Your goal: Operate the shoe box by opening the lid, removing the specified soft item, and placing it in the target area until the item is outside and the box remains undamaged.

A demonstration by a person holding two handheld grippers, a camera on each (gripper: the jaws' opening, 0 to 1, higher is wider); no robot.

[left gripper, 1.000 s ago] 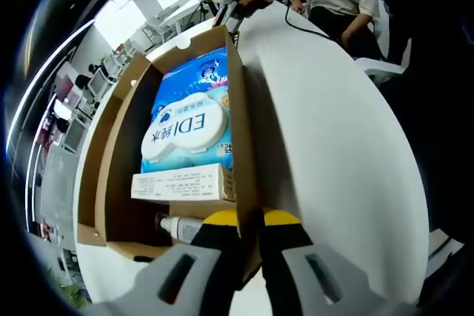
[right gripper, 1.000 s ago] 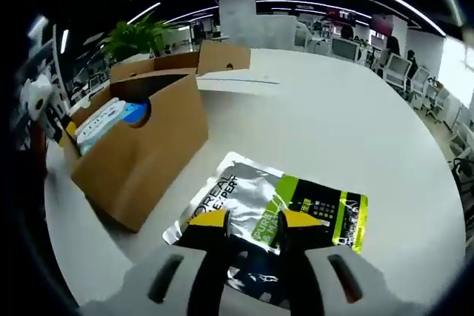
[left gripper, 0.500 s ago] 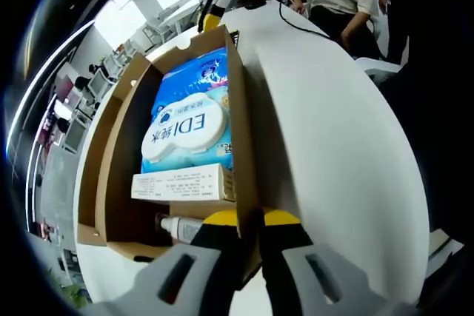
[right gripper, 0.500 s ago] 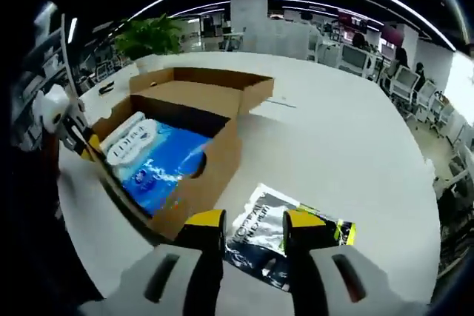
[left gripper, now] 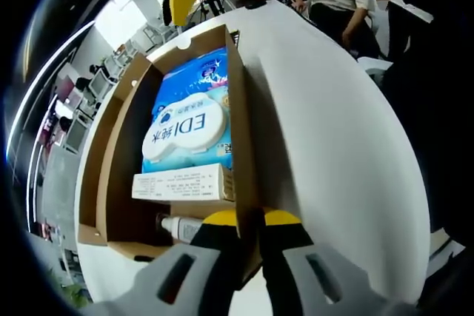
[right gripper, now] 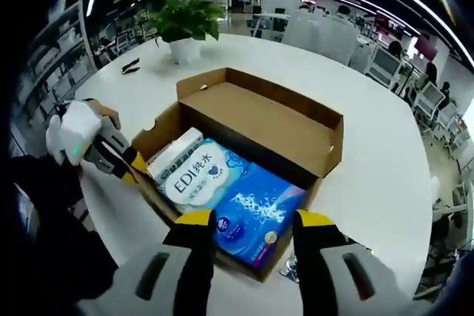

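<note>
**Tongs poised over opened shoe box**

The left gripper (left gripper: 249, 220) is seen clamped on the side wall of the shoe box (right gripper: 255, 109), steadying it, while the right gripper (right gripper: 252, 221) is held open and empty above the blue wipes pack (right gripper: 233, 197). The lid is already folded back. The soft pack is still lodged inside, beside a white carton (left gripper: 184, 183) and a small bottle (left gripper: 176, 227). Removal and placement on the white table (left gripper: 333, 146) are judged still to be done; no damage to the box is visible.
</note>
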